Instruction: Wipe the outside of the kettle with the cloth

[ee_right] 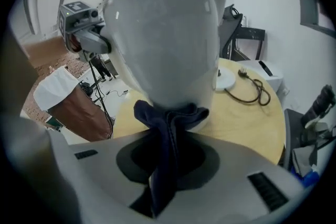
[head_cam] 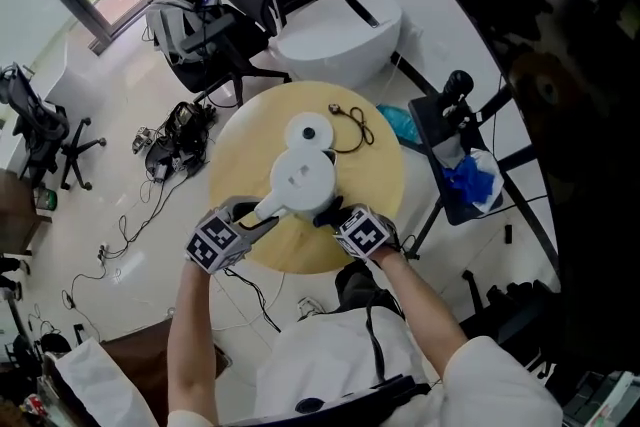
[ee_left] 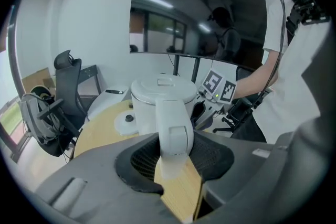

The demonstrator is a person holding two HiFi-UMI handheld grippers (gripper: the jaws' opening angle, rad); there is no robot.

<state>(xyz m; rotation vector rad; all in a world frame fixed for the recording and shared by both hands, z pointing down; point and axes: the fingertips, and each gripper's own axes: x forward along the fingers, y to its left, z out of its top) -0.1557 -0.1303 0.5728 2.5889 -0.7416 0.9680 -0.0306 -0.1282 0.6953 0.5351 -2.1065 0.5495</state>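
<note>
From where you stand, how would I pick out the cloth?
At the round wooden table, find the white kettle. The cloth is bunched against its lower wall, pinched in the right gripper. Nothing else on the table is dark fabric.

Head view: steeply down on round counter [head_cam: 375,187], far-ish. Left gripper view: close, at kettle [ee_left: 157,94] handle side; right gripper view: v. close, opp. side. All share kettle.
</note>
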